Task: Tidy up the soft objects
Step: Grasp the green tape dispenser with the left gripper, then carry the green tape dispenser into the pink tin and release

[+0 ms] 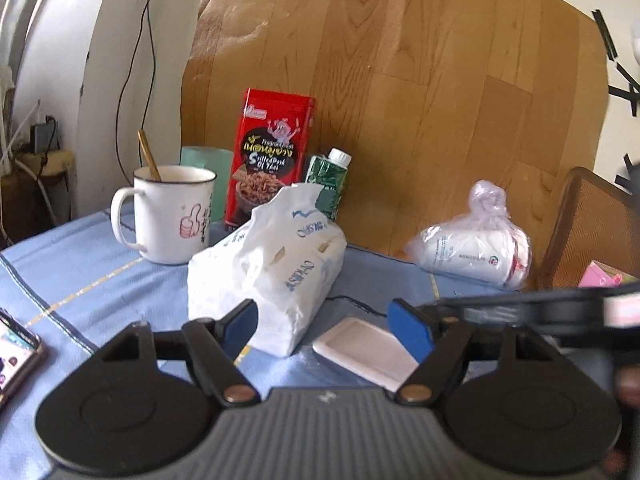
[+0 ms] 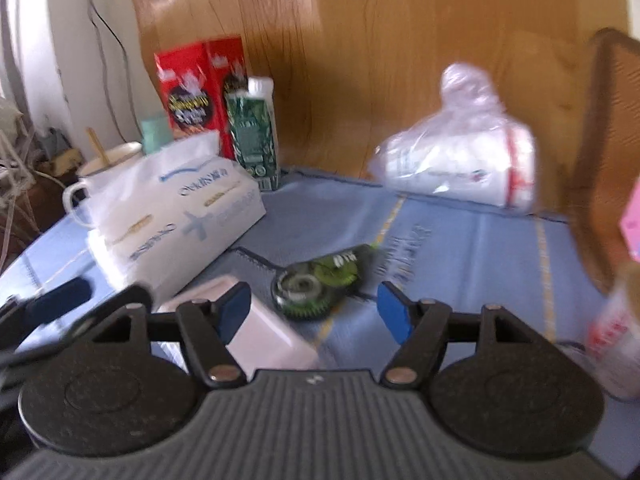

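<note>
Nearest the left gripper, whose blue-padded jaws stand wide with nothing between them, lies a flat white rectangular plastic lid or tray on the blue cloth-covered table. Just beyond it sits the soft white plastic pack of tissues, lying towards the middle of the table, its torn top gaping. The right gripper is likewise wide and holding nothing; a clear-and-green correction tape dispenser lies on the cloth just ahead of it.

Neither tool has taken anything, so this looks like the approach: the left seems lined up on the tissue pack. Next it would need to close across the pack's narrow end, gently, as the wrapper will crumple and slip.

Near the table's back edge lies a knotted clear plastic bag with what appears to be a white roll inside. At the back left a white enamel mug holds a wooden stick. Behind stand a red snack box and a green carton with white cap. A brown mesh basket at the right edge holds something pink.
</note>
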The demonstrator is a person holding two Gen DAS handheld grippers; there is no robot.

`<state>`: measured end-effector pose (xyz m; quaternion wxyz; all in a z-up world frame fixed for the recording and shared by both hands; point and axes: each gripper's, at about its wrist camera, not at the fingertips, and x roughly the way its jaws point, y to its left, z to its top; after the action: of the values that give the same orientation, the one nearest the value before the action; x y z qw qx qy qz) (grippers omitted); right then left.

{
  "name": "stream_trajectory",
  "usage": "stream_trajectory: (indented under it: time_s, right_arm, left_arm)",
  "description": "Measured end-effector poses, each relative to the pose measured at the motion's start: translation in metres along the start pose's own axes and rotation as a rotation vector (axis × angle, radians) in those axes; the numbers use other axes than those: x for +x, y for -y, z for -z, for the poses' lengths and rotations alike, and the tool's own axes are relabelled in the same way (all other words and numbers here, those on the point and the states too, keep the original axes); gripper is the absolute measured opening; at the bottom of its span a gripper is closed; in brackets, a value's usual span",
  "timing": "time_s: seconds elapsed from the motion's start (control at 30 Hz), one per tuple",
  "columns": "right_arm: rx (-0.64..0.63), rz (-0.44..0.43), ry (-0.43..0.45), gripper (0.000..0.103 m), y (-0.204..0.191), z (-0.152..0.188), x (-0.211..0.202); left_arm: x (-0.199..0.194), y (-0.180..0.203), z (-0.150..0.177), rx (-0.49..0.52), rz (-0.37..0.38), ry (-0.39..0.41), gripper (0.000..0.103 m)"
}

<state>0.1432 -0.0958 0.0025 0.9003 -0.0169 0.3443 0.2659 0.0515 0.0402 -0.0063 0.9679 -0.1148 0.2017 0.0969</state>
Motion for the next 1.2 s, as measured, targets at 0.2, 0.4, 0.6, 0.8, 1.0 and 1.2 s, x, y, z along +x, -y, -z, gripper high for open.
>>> stream_trajectory:
  time_s: [0.2,0.4,0.6,0.8,1.0,1.2]
  right_arm:
    - [-0.04,0.053,-0.057,0.061,-0.007,-0.003,0.04]
    - [-0.045,0.052,-0.046,0.053,0.017,0.017,0.007]
    - [-0.031,0.061,-0.033,0.054,0.06,0.073,-0.077]
    - [-0.008,0.1,0.022,0.054,0.078,0.133,-0.154]
    - [0.127,0.082,0.082,0.054,0.098,0.149,-0.175]
    - [0.103,0.099,0.167,0.053,0.104,0.15,-0.194]
  left_arm:
    - [0.007,0.0,0.0,0.023,-0.004,-0.003,0.074]
    - [0.009,0.001,0.001,0.037,0.012,-0.015,0.075]
    - [0.009,0.007,0.003,0.069,0.083,-0.034,0.075]
    - [-0.013,0.066,0.017,0.214,0.413,-0.158,0.073]
    - [-0.004,0.146,0.04,0.218,0.696,-0.499,0.057]
    - [0.002,0.176,0.031,0.154,0.811,-0.599,0.036]
